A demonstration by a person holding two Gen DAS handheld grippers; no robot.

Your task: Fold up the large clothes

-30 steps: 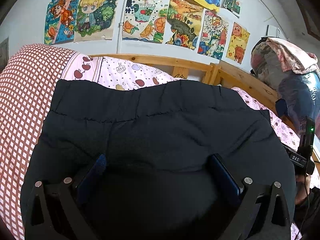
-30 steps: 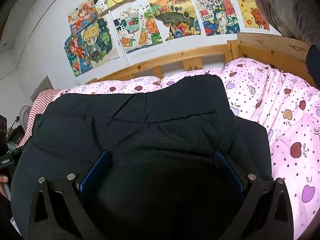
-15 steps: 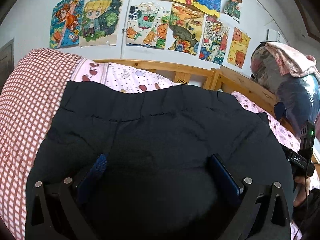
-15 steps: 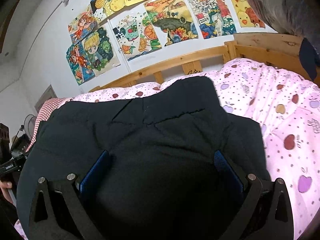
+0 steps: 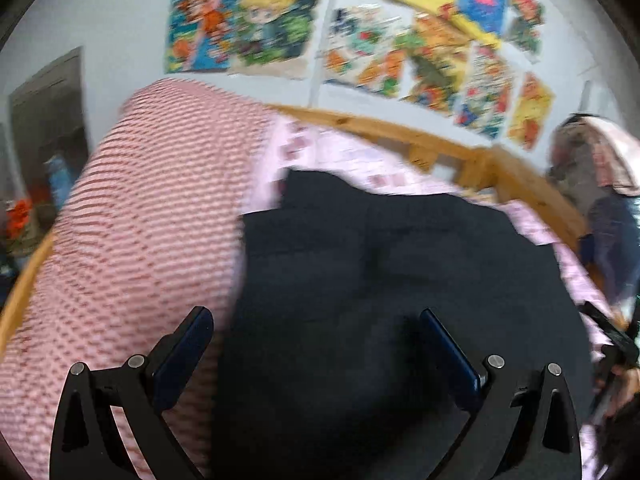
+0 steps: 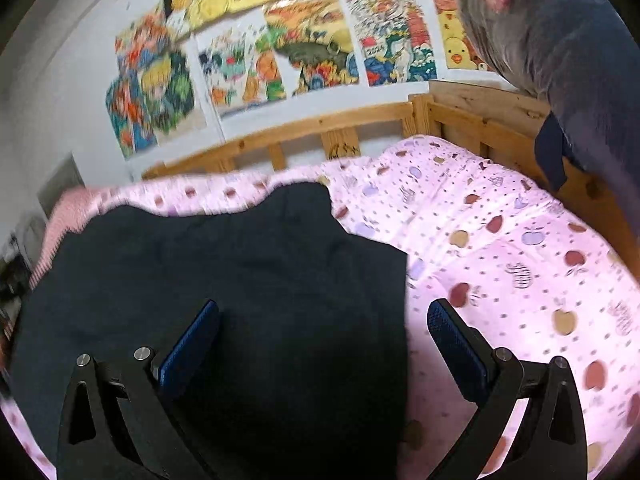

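While on pink bedsheet (image 6: 520,240): dark garment (image 6: 240,280), both grippers' jaws apart.

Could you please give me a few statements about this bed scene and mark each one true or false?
1. Both grippers, left and right, are open. True.
2. The dark garment lies on a green sheet. False: the sheet is pink with an apple print.
3. A checked blanket lies beside the garment. True.
4. The wall above the bed rail is bare. False: drawings cover it.
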